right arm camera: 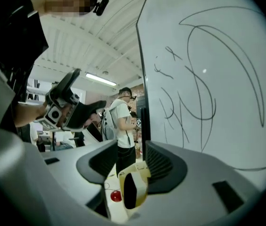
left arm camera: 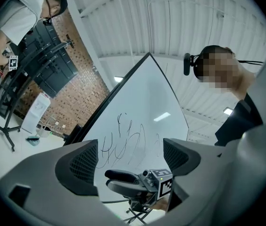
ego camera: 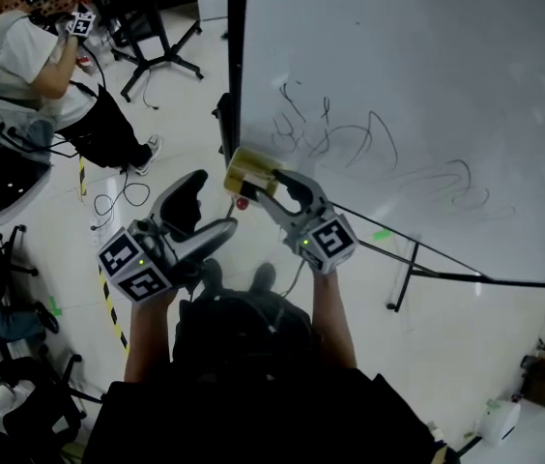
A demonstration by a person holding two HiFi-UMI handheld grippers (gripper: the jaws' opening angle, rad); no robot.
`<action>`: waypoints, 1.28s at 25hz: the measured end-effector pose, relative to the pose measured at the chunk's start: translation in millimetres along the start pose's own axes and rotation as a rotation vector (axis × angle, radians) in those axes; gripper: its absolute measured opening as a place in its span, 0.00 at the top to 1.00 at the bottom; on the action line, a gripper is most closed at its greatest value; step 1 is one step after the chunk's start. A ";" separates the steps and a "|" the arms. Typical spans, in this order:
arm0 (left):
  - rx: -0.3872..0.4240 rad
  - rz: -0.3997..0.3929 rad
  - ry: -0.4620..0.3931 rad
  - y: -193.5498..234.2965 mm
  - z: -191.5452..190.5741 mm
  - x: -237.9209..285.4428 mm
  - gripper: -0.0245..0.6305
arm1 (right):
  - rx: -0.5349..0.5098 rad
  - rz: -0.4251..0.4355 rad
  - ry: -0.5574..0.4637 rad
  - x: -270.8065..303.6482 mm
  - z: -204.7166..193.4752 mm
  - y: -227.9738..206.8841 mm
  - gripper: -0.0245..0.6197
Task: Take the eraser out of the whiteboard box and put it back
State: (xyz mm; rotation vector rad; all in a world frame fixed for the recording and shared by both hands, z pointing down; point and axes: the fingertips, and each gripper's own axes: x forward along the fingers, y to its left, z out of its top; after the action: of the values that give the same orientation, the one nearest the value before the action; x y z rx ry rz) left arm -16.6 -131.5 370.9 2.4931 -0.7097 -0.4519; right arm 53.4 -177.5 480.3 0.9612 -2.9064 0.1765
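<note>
Closest to the head camera are the wearer's two forearms, each ending in a gripper with one marker cube, so two cubes in all. The right gripper [ego camera: 259, 183] is clamped on the one eraser [ego camera: 251, 170], a yellow block with a dark face. It is held in the air just beside the left edge of the single whiteboard [ego camera: 398, 66]. In the right gripper view the eraser [right arm camera: 132, 188] stands between the two ribbed jaws of that gripper [right arm camera: 129, 168]. One small red round thing [right arm camera: 116, 196] shows just below and left of it.

The left gripper [ego camera: 216, 201] sits beside the right one, lower and to the left in the head view. Its two jaws are spread wide with nothing between them. Its own view shows the same gap [left arm camera: 130, 157], with the board's black scribbles [left arm camera: 123, 142] beyond.

The scribbles [ego camera: 350, 143] cover the board's lower left part. One bystander in a white shirt [ego camera: 21, 56] sits well apart at the upper left. No view clearly shows the box.
</note>
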 end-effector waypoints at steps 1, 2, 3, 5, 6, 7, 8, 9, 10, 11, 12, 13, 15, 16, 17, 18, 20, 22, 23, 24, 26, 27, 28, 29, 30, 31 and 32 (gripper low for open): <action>0.003 0.005 0.003 -2.1 -1.7 1.6 0.31 | 0.013 0.015 -0.031 -4.2 7.9 0.7 0.63; 0.006 0.011 0.005 -4.5 -3.7 3.3 0.31 | 0.022 0.033 -0.058 -9.0 15.1 1.8 0.65; 0.009 0.018 0.008 -7.1 -5.8 5.0 0.31 | 0.028 0.052 -0.082 -14.2 21.4 3.1 0.68; 0.018 0.035 0.017 -13.1 -10.1 7.6 0.31 | 0.047 0.084 -0.128 -24.4 32.3 4.9 0.69; 0.023 0.045 0.021 -16.2 -11.9 8.5 0.31 | 0.061 0.096 -0.151 -28.9 37.1 5.7 0.69; 0.027 0.055 0.025 -19.2 -13.7 8.9 0.31 | 0.080 0.109 -0.174 -33.0 41.5 6.6 0.69; 0.030 0.067 0.028 -22.0 -15.5 8.8 0.31 | 0.100 0.121 -0.196 -36.8 45.5 7.6 0.69; 0.032 0.078 0.031 -24.7 -17.5 8.2 0.31 | 0.119 0.133 -0.217 -40.4 49.1 8.5 0.71; 0.034 0.089 0.034 -27.2 -19.6 6.9 0.31 | 0.136 0.144 -0.238 -43.7 52.2 9.3 0.72; 0.035 0.100 0.036 -29.5 -21.6 5.0 0.31 | 0.149 0.153 -0.257 -46.7 54.7 10.3 0.72; 0.037 0.112 0.037 -31.3 -23.3 2.6 0.31 | 0.160 0.161 -0.272 -49.3 56.5 11.6 0.73; 0.039 0.124 0.037 -32.8 -24.6 -0.3 0.31 | 0.169 0.168 -0.285 -51.6 58.0 13.2 0.73; 0.043 0.145 0.036 -35.3 -26.8 -6.5 0.31 | 0.185 0.181 -0.310 -56.3 60.7 17.5 0.73; 0.044 0.154 0.035 -36.6 -27.9 -9.7 0.31 | 0.192 0.187 -0.323 -58.9 62.3 20.1 0.73; 0.046 0.161 0.034 -37.9 -29.0 -12.7 0.31 | 0.198 0.193 -0.334 -61.5 63.9 23.0 0.73; 0.046 0.166 0.033 -39.2 -30.0 -15.6 0.31 | 0.202 0.198 -0.343 -64.0 65.4 26.0 0.73; 0.047 0.168 0.027 -42.6 -31.0 -20.6 0.31 | 0.207 0.201 -0.355 -69.3 68.4 31.5 0.73; 0.048 0.160 0.019 -46.8 -30.7 -25.2 0.31 | 0.210 0.193 -0.372 -75.9 73.0 35.6 0.74; 0.050 0.152 0.016 -49.3 -30.5 -27.5 0.31 | 0.210 0.185 -0.382 -79.9 75.7 37.4 0.74; 0.051 0.142 0.013 -52.1 -30.1 -29.7 0.31 | 0.208 0.176 -0.390 -84.3 78.3 39.4 0.74; 0.054 0.117 0.006 -59.6 -28.2 -34.7 0.31 | 0.198 0.156 -0.401 -92.9 83.4 45.3 0.74; 0.057 0.102 0.003 -64.2 -26.7 -37.9 0.31 | 0.191 0.146 -0.405 -97.0 86.4 49.7 0.74; 0.060 0.086 0.000 -69.2 -24.8 -41.6 0.31 | 0.184 0.136 -0.411 -100.9 90.1 55.0 0.74; 0.064 0.068 -0.002 -74.5 -22.7 -45.9 0.31 | 0.175 0.126 -0.418 -104.7 94.2 61.2 0.74; 0.068 0.049 -0.003 -79.9 -20.8 -51.1 0.31 | 0.166 0.116 -0.428 -108.4 98.6 68.4 0.74; 0.071 0.031 -0.004 -85.0 -19.2 -57.6 0.31 | 0.157 0.109 -0.440 -111.8 103.4 76.9 0.74; 0.073 0.014 -0.004 -89.7 -18.0 -65.2 0.31 | 0.148 0.103 -0.454 -114.9 108.0 86.3 0.74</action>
State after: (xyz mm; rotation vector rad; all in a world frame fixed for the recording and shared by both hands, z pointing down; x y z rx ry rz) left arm -26.1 -22.0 347.6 2.5541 -0.7579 -0.4336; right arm 90.0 -55.3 353.7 0.9830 -3.4042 0.2054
